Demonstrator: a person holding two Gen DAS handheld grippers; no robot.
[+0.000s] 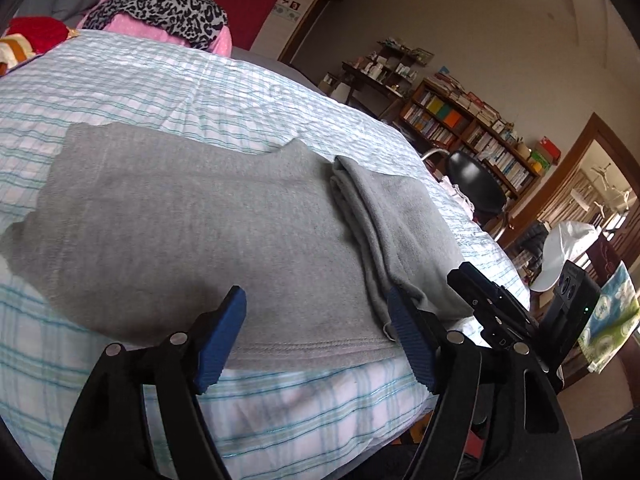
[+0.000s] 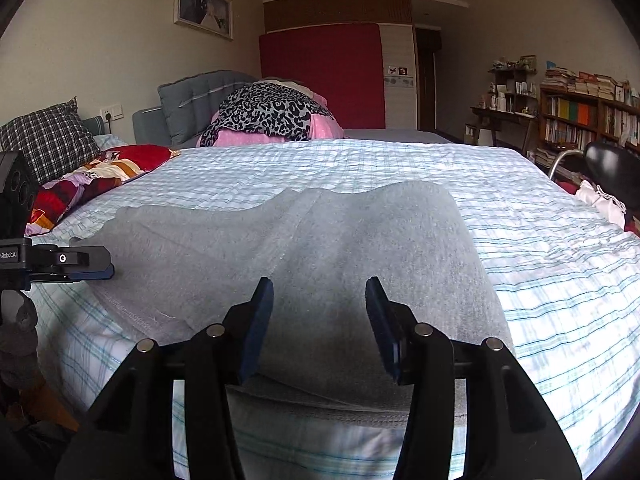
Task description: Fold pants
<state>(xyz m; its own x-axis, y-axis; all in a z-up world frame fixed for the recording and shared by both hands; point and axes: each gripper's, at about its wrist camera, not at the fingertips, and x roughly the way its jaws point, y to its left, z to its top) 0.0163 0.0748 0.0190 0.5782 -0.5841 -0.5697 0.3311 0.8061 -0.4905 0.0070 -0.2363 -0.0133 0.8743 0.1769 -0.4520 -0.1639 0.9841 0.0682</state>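
Observation:
The grey pants (image 1: 192,216) lie flat on the bed near its front edge, with a folded layer (image 1: 396,220) stacked on their right part. My left gripper (image 1: 316,324) is open and empty, just above the pants' near hem. In the right wrist view the pants (image 2: 320,240) spread ahead, and my right gripper (image 2: 320,312) is open and empty over their near right end. The left gripper (image 2: 80,266) shows at the left edge of that view, at the pants' left hem. The right gripper (image 1: 492,300) shows at the right in the left wrist view.
The bed has a white and blue checked cover (image 2: 540,240). A leopard-print cloth on pink bedding (image 2: 268,116) and pillows (image 2: 48,140) lie at the far end. A black chair (image 2: 612,172), a bookshelf (image 2: 588,120) and a white cap (image 1: 560,252) stand to the right.

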